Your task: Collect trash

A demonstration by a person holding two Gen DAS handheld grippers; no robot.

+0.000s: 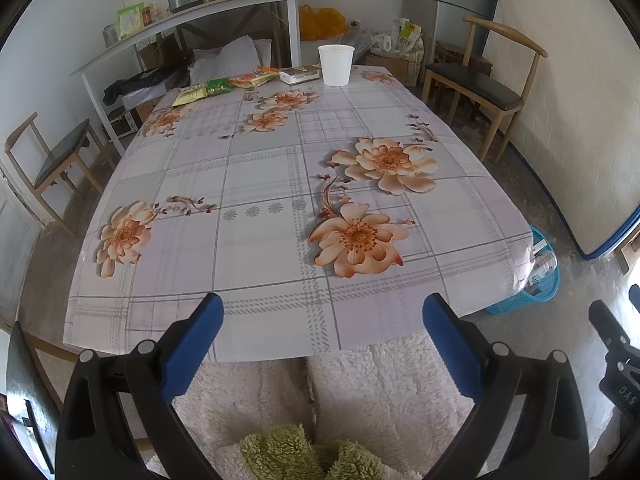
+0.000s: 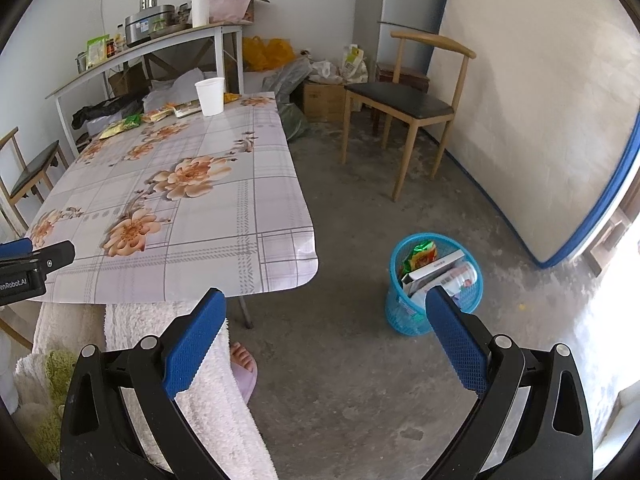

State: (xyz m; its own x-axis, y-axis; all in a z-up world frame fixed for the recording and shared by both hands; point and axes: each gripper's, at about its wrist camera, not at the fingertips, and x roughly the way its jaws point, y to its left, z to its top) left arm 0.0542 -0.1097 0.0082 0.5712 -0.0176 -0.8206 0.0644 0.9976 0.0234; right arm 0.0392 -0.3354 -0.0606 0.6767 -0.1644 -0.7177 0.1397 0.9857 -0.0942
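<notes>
A white paper cup (image 1: 336,65) stands at the far end of the flowered table (image 1: 280,184). Left of it lie a small box (image 1: 299,74), an orange wrapper (image 1: 252,79) and a green-yellow wrapper (image 1: 202,92). The cup (image 2: 210,96) and wrappers (image 2: 120,125) also show in the right wrist view. A blue mesh basket (image 2: 434,284) on the floor holds packets and a box. My left gripper (image 1: 323,312) is open and empty over the table's near edge. My right gripper (image 2: 326,308) is open and empty above the floor, left of the basket.
Wooden chairs stand at the right (image 2: 404,104) and left (image 1: 52,160) of the table. A shelf (image 1: 188,20) with pots stands behind. A leaning board (image 2: 540,128) lines the right wall. My legs in a fluffy robe (image 1: 340,392) are at the table's near edge.
</notes>
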